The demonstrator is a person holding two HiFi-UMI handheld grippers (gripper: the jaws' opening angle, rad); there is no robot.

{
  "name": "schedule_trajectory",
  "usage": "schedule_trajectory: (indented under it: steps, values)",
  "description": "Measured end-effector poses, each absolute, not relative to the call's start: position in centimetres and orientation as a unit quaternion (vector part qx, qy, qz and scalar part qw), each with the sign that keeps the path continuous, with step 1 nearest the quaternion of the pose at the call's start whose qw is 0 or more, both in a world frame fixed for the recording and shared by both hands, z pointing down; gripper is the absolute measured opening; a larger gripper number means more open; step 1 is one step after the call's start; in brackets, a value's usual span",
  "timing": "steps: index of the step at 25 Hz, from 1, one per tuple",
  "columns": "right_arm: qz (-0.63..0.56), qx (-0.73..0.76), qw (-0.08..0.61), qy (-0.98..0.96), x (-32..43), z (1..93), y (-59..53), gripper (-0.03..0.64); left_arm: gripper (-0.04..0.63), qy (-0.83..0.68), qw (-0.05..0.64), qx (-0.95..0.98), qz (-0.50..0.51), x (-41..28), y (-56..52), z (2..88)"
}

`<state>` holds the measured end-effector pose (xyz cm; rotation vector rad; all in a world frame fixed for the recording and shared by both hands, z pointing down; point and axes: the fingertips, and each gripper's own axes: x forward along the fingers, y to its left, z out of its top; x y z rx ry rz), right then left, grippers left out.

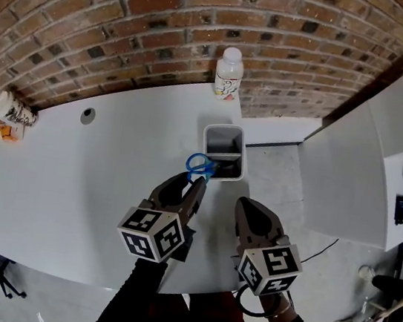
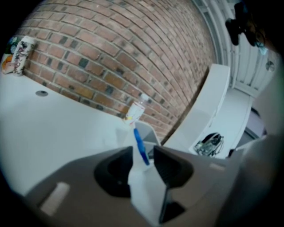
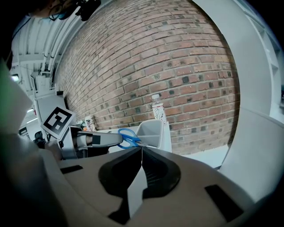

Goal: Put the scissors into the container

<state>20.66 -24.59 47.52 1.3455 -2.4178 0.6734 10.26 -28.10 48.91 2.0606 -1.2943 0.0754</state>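
Note:
Blue-handled scissors (image 1: pixel 199 165) hang at the near rim of the grey container (image 1: pixel 232 175), blades pointing into it. My left gripper (image 1: pixel 192 180) is right behind them. In the left gripper view the blue handle (image 2: pixel 141 146) stands edge-on between the jaws, and a gap shows beside it; the left gripper (image 2: pixel 143 153) is open. The right gripper view shows the scissors (image 3: pixel 128 137) at the left gripper's (image 3: pixel 95 139) tips, touching the container (image 3: pixel 153 131). My right gripper (image 1: pixel 249 205) hovers to the right near the table edge, its jaws shut (image 3: pixel 141 150) and empty.
A white bottle (image 1: pixel 229 73) stands against the brick wall behind the container. A patterned cup (image 1: pixel 14 110) sits at the white table's (image 1: pixel 72 175) far left, near a round cable hole (image 1: pixel 88 115). The table's edge runs just right of the container.

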Motion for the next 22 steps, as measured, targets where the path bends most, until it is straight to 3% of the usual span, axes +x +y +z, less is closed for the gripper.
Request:
schedule_trajectory:
  steps: [11, 22]
  values:
    - [0.228, 0.478, 0.137, -0.837, 20.1, 46.6, -23.4, 0.009, 0.14, -0.501, 0.332, 0.798, 0.042, 9.3, -25.9, 48.5]
    - [0.225, 0.481, 0.131, -0.837, 19.4, 45.7, -21.4, 0.009, 0.009, -0.525, 0.306, 0.791, 0.07, 7.2, -23.0, 48.1]
